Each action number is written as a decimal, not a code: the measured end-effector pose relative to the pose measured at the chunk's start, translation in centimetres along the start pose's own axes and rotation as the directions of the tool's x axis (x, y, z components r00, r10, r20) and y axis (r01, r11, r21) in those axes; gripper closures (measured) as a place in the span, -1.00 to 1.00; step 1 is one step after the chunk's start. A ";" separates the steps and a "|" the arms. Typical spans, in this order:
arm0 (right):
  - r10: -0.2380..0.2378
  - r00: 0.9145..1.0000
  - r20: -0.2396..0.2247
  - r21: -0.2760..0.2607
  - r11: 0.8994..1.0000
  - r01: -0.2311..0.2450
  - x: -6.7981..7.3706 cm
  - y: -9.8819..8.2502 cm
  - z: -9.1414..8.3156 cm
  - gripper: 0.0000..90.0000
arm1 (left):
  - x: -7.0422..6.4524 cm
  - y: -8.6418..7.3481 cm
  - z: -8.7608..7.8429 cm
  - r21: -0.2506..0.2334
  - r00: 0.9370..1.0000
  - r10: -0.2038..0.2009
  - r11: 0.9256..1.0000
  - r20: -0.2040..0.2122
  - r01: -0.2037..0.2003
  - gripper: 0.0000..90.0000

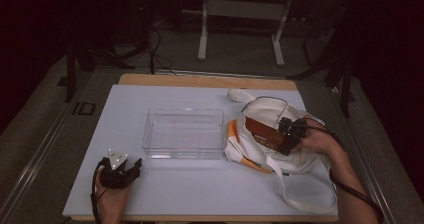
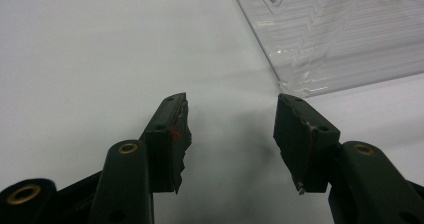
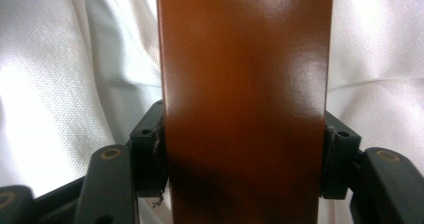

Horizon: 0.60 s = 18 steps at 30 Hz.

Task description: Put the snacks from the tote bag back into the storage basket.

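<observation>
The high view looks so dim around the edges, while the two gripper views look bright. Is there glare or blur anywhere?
High view: the white table is lit, the floor around it dark. Right gripper view: a soft sheen on the brown box, which is slightly blurred up close. Left gripper view: the clear plastic bin shows wavy reflections, and the jaws cast a faint shadow.

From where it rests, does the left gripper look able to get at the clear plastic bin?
Probably yes. The left gripper sits open on the table just short of the clear plastic bin, with bare surface between them.

Box mid-table, bag right of it, pack on bag
</observation>
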State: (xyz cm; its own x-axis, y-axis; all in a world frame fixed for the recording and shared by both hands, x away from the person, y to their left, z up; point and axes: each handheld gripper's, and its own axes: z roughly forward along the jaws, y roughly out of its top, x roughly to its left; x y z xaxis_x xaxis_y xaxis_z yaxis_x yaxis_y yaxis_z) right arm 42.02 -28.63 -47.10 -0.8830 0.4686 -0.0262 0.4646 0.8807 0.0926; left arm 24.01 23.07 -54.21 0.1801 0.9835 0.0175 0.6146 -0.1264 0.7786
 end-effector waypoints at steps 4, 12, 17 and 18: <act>-0.007 1.000 -0.009 0.023 1.000 0.007 -0.2 0.3 0.3 -0.11 | 0.0 0.0 0.0 -0.001 1.000 0.000 1.000 -0.001 0.000 0.07; 0.000 1.000 -0.030 0.051 0.999 0.001 -0.5 0.6 1.3 -0.12 | 0.0 0.0 0.0 -0.001 1.000 -0.001 1.000 0.002 0.001 0.07; 0.007 0.999 -0.045 0.053 0.999 -0.005 -0.7 0.6 1.5 -0.10 | 0.0 0.0 0.0 -0.001 1.000 -0.001 1.000 0.002 0.001 0.07; 0.006 0.999 -0.045 0.053 0.999 -0.003 -0.7 0.6 1.5 -0.09 | 0.0 0.0 0.0 -0.001 1.000 -0.001 1.000 0.001 0.001 0.07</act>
State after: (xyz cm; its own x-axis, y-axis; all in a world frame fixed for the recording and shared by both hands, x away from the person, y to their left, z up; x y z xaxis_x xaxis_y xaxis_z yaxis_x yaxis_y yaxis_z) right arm 43.02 -28.31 -48.47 -0.8824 0.4700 0.0190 0.4704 0.8816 0.0393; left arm 24.00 23.09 -54.20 0.1805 0.9834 0.0158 0.6140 -0.1252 0.7793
